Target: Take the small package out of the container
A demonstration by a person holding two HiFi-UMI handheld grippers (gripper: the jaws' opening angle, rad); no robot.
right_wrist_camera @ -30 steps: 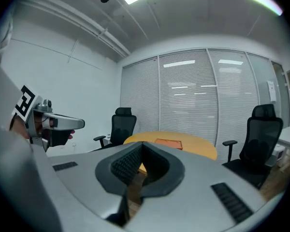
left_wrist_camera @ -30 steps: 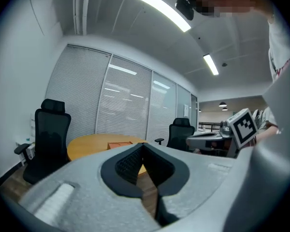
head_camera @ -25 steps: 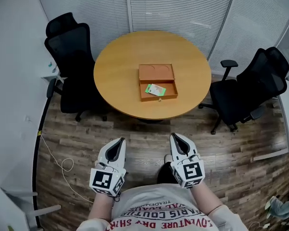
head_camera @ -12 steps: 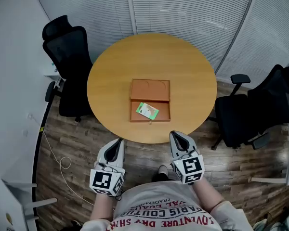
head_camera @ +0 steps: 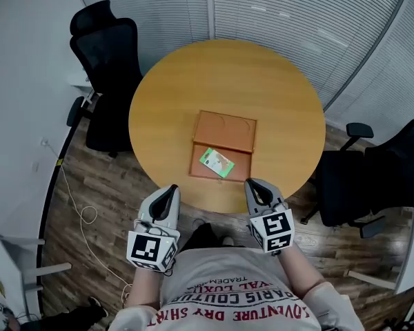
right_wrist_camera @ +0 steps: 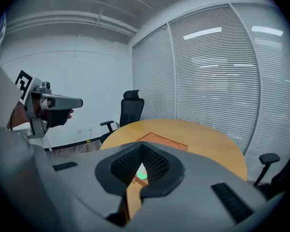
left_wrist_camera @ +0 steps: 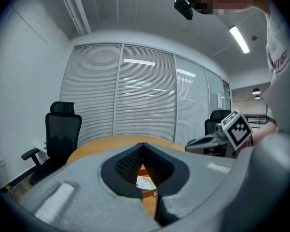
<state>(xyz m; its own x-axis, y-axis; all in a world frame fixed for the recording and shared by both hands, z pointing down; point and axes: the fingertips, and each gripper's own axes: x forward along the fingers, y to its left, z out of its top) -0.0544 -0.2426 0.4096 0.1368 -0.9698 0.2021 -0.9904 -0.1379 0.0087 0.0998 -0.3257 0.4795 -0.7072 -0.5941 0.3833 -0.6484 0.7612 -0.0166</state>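
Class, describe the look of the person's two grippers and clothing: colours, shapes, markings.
The left gripper and right gripper are light grey shells tapering to a point, lined with black ribbed pads. Each carries a white cube with black square markers. The person wears a pale T-shirt with red lettering.

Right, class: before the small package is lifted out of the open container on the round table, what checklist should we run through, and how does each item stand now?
1. Container lid open: ok, it lies open on the table.
2. Small package in view: ok, uncovered in the container's near half.
3. Right hand-held gripper ready to grasp: not ok, jaws together, empty.
4. Left hand-held gripper free: ok, jaws together, empty.
5. Grippers at the container: not ok, both are short of it, at the table's near edge.
6. Package loose in the container: cannot tell.
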